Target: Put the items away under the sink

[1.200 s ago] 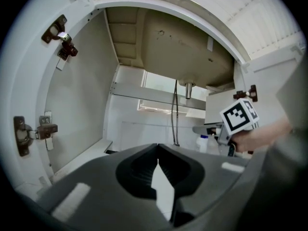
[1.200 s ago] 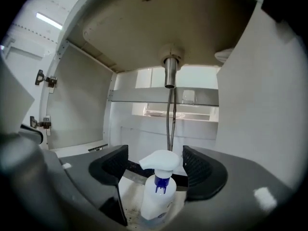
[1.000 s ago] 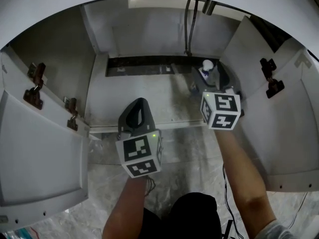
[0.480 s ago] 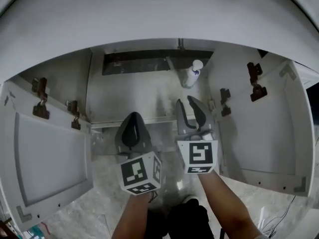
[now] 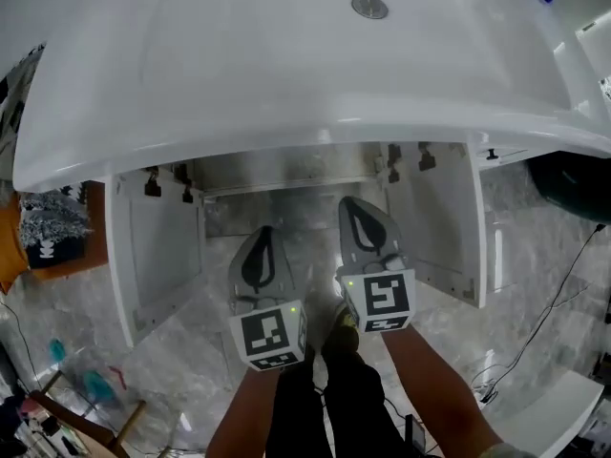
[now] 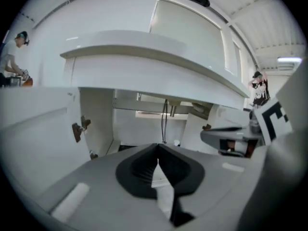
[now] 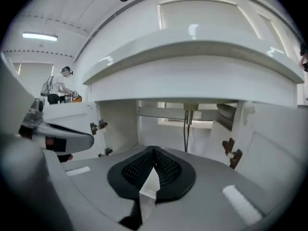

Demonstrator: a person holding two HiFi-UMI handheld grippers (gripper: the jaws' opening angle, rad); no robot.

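The white sink (image 5: 286,84) fills the top of the head view. Below it the cabinet (image 5: 286,213) stands with both doors open. My left gripper (image 5: 264,231) hangs in front of the opening, shut and empty; in the left gripper view its jaws (image 6: 157,147) meet at the tip. Just to its right, my right gripper (image 5: 351,201) is also shut on nothing. Its jaws (image 7: 153,149) have just been closing with nothing between them. A small white bottle (image 6: 177,142) stands deep inside the cabinet beside the hanging pipes (image 6: 164,121). The sink hides it in the head view.
The left door (image 5: 158,246) and right door (image 5: 444,227) swing outward on either side of my grippers. An orange object (image 5: 57,241) and a plastic bag (image 5: 86,380) lie on the marble floor at left. A cable (image 5: 544,322) runs across the floor at right.
Both grippers have drawn back out of the cabinet and risen. The right jaws went from open to shut. The view has lifted, so the sink now covers the bottle.
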